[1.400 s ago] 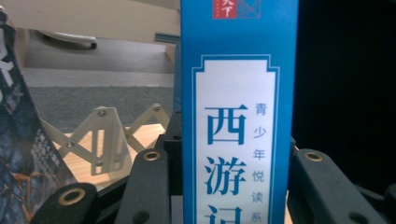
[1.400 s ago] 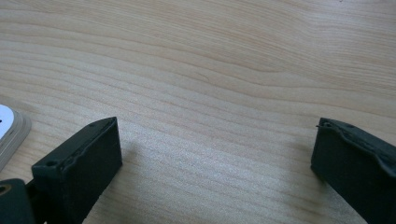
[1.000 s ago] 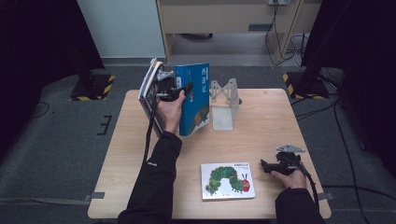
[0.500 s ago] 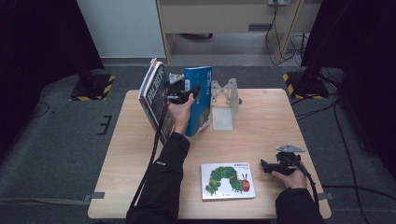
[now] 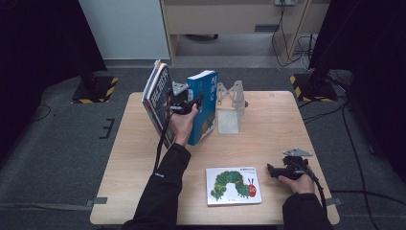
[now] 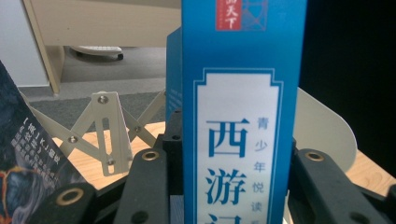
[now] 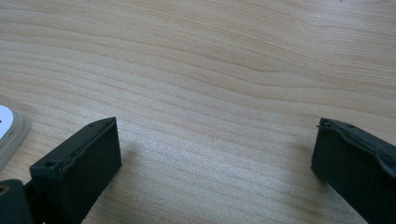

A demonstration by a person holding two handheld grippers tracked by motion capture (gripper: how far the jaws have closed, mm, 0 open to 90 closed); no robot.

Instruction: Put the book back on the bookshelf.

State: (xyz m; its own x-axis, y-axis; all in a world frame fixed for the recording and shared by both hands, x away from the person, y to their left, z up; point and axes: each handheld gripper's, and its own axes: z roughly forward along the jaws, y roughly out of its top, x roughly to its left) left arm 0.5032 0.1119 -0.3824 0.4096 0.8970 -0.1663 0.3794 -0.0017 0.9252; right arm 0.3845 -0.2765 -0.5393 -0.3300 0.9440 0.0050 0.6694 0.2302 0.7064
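Note:
My left gripper (image 5: 190,103) is shut on a blue book (image 5: 205,105), which it holds upright over the back of the table. In the left gripper view the blue book's spine (image 6: 243,116) stands between the two black jaws of that gripper (image 6: 231,161). A dark-covered book (image 5: 158,98) leans just left of my hand, and its cover (image 6: 23,158) shows at the left edge. My right gripper (image 5: 274,170) rests low at the front right, open, with bare wood between its jaws (image 7: 215,154). A caterpillar picture book (image 5: 233,185) lies flat just left of it.
A pale metal book stand (image 5: 230,108) sits right of the blue book, and its struts (image 6: 105,135) show behind the jaws. The wooden table (image 5: 273,124) has free room at the right. The picture book's corner (image 7: 7,128) is near my right gripper's left jaw.
My left gripper has carried the blue book a little to the right and down, nearer the metal stand. The right gripper has stayed put.

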